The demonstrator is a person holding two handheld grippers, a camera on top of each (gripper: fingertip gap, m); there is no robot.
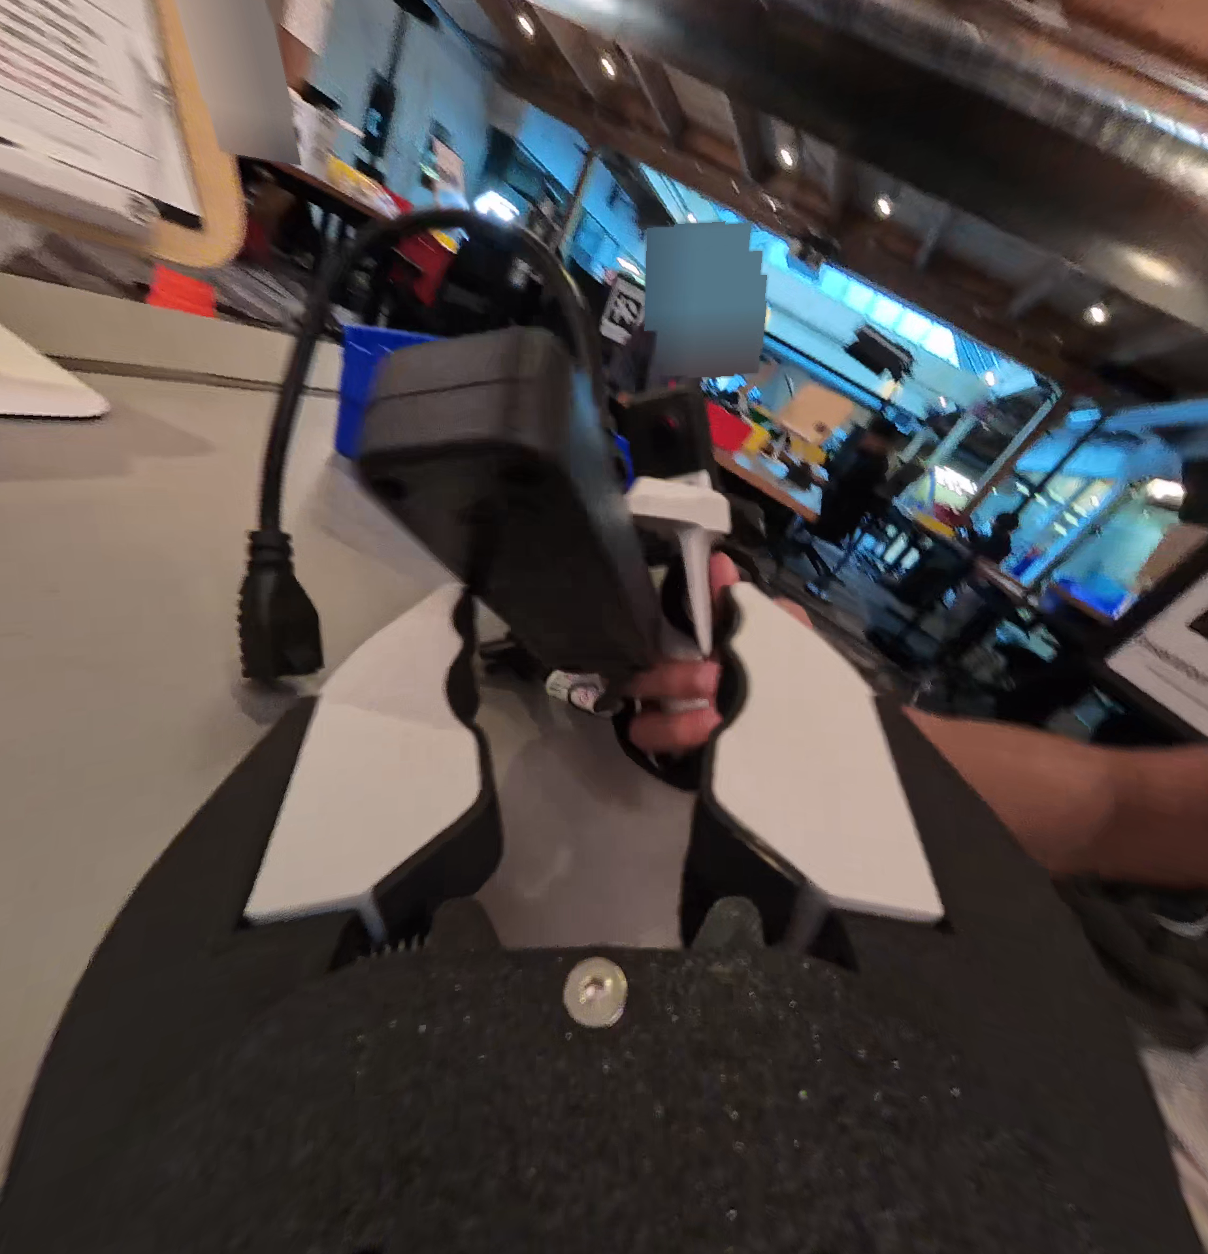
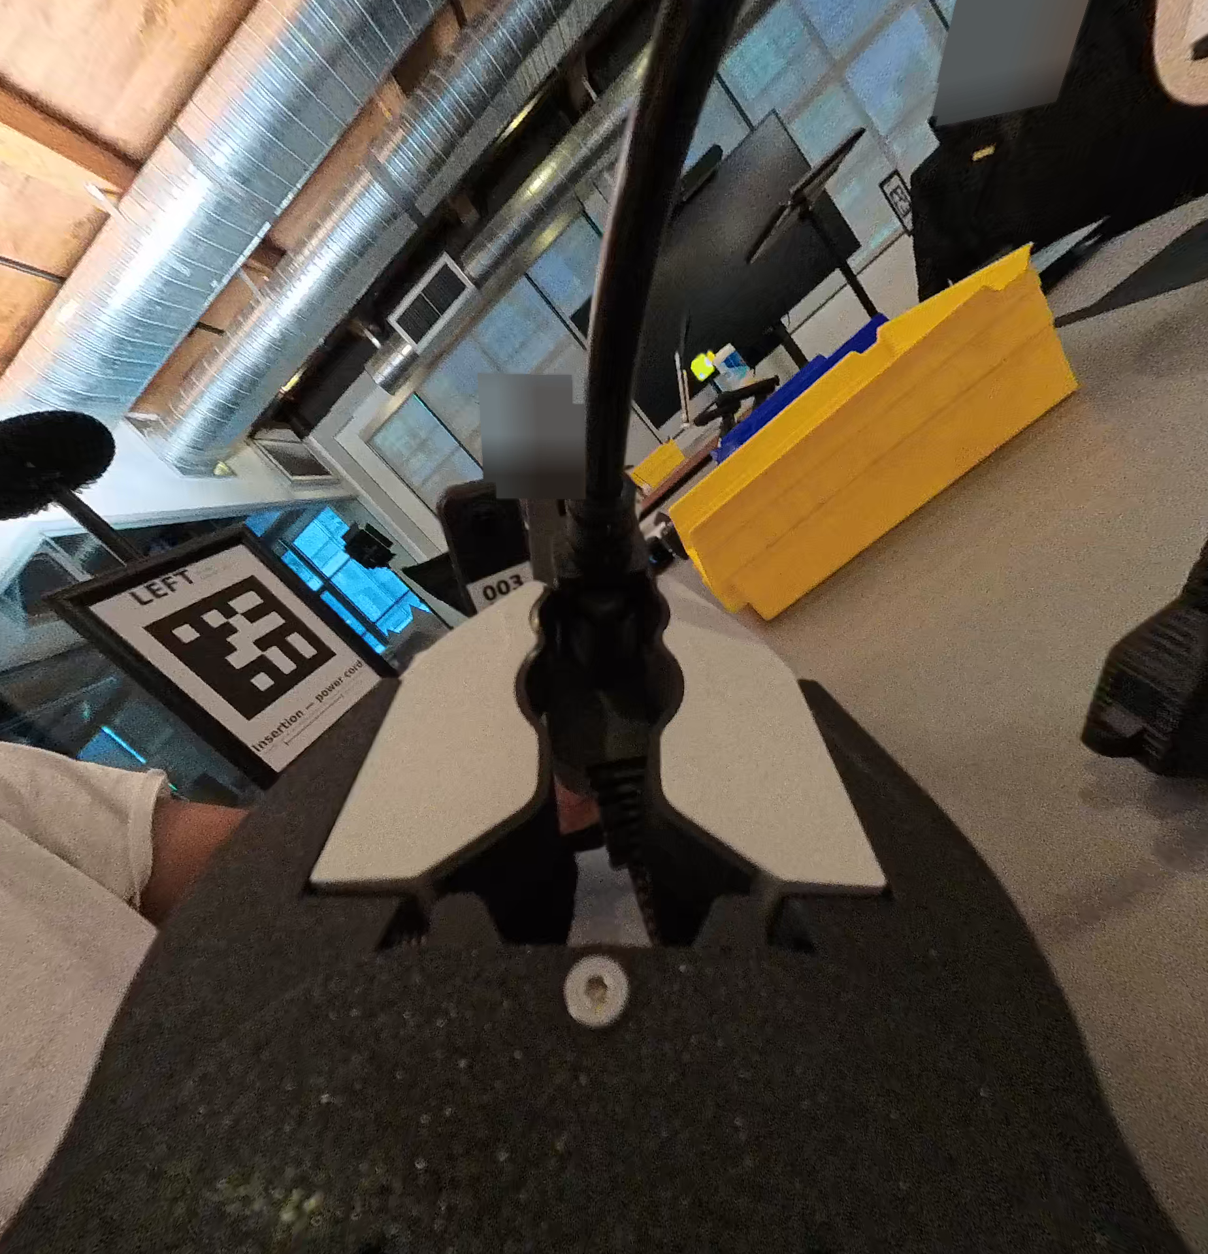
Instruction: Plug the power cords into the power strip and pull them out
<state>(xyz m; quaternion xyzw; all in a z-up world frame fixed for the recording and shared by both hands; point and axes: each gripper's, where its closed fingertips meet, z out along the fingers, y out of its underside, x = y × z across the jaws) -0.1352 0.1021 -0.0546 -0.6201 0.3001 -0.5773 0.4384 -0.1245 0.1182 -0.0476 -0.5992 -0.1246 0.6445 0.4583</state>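
Setting: workshop hall with ceiling ducts and tall windows; a pale grey table (image 2: 994,611) carries a yellow bin (image 2: 879,441) with a blue one behind it, and a framed marker sign (image 2: 227,651) stands at the left edge.
Right gripper (image 2: 597,685): fingers narrow, clamped on the moulded body of a black plug (image 2: 601,678); its cord (image 2: 628,271) arcs up and out of frame.
Left gripper (image 1: 591,678): fingers spread wide, nothing between them, held above the table.
Power strip: not clearly identifiable in either view.
Handling, cord: likely light but springy; the thick jacket resists bending and may twist the plug off line.
Handling, plug: rigid ribbed rubber, probably grippy; best taken on the hard body, not the strain relief or cable.
Left view only: the other gripper's black housing (image 1: 492,475) seen from outside, the hand (image 1: 675,706) that holds it, and a second connector (image 1: 275,611) hanging at the cord's far end above the table.
Right view only: the actual pinch on the plug, plus a dark object (image 2: 1171,678) at the right edge, too blurred to name.
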